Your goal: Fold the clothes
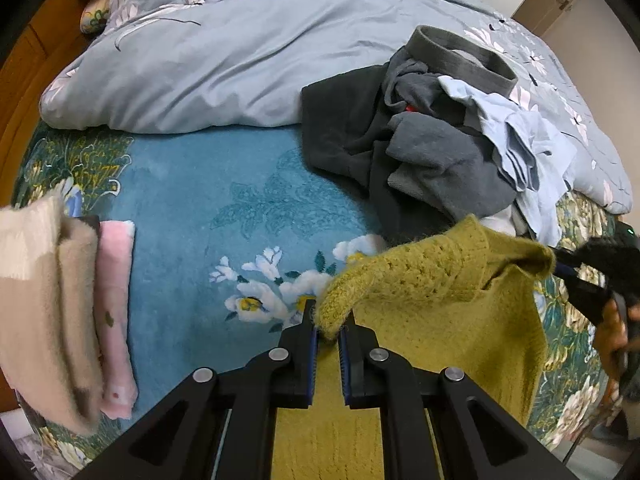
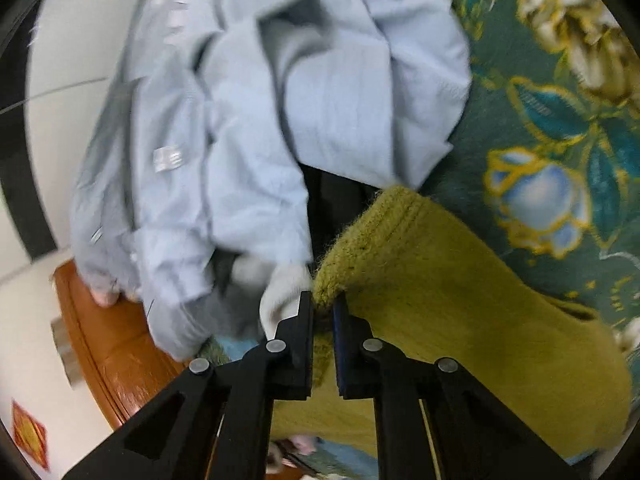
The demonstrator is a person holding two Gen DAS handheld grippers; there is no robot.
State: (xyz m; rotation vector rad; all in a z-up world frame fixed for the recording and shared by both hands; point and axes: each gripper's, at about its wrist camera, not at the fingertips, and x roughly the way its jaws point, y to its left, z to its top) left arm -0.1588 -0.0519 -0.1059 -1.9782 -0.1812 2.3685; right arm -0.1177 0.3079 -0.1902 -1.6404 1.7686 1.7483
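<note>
The left tongs (image 1: 329,322) pinch a fuzzy edge of the mustard knit sweater (image 1: 448,308), their blue-lined jaws narrow with the yarn bunched between them. In the right wrist view the right tongs (image 2: 323,306) grip another ribbed edge of the same sweater (image 2: 460,320), jaws likewise close on the fabric. The sweater hangs between the two grips, above the teal floral blanket (image 1: 180,200) on the bed.

Only the left wrist view takes in the wider bed: a grey-blue flowered duvet (image 1: 224,60) heaped toward twelve o'clock, a pile of dark grey clothes (image 1: 404,140) at about one o'clock with a pale blue garment (image 1: 524,148) lying on its right side, and at nine o'clock a folded stack with a beige fleece (image 1: 40,300) over a pink piece (image 1: 116,312). At three o'clock it also catches the other tool and the hand (image 1: 612,332) holding it.

Only the right wrist view shows the pale blue garment (image 2: 280,100) close up, blurred, spilling toward a brown wooden bed edge (image 2: 112,340) at eight o'clock, with a light floor beyond.
</note>
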